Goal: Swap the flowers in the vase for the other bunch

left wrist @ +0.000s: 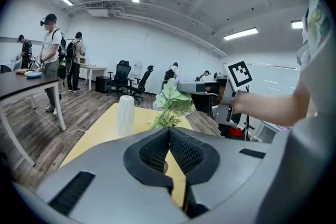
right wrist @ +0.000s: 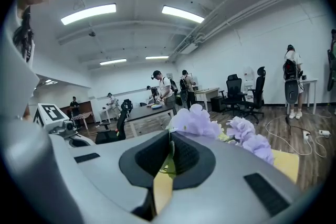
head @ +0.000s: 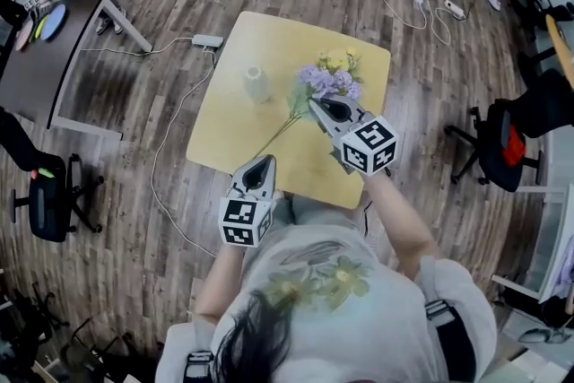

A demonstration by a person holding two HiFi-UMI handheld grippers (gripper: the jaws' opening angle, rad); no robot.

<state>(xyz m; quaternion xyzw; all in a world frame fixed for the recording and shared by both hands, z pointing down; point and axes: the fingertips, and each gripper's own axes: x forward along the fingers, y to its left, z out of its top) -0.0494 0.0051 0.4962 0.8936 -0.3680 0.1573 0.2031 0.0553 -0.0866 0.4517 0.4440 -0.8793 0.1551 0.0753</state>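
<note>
Right gripper (head: pixel 316 106) clamped on bunch (head: pixel 328 82) stem below the blooms, sparing them, just right of the empty vase (head: pixel 256 83), not touching it; left gripper (head: pixel 262 161) pinched shut on nothing, near side of vase, probably free to steady it.

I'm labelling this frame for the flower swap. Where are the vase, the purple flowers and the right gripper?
vase (head: pixel 256 85): head view, middle of its white body.
purple flowers (head: pixel 330 82): head view, on the blooms.
right gripper (head: pixel 314 105): head view, at its fingertips, shut on the flower stem.
</note>
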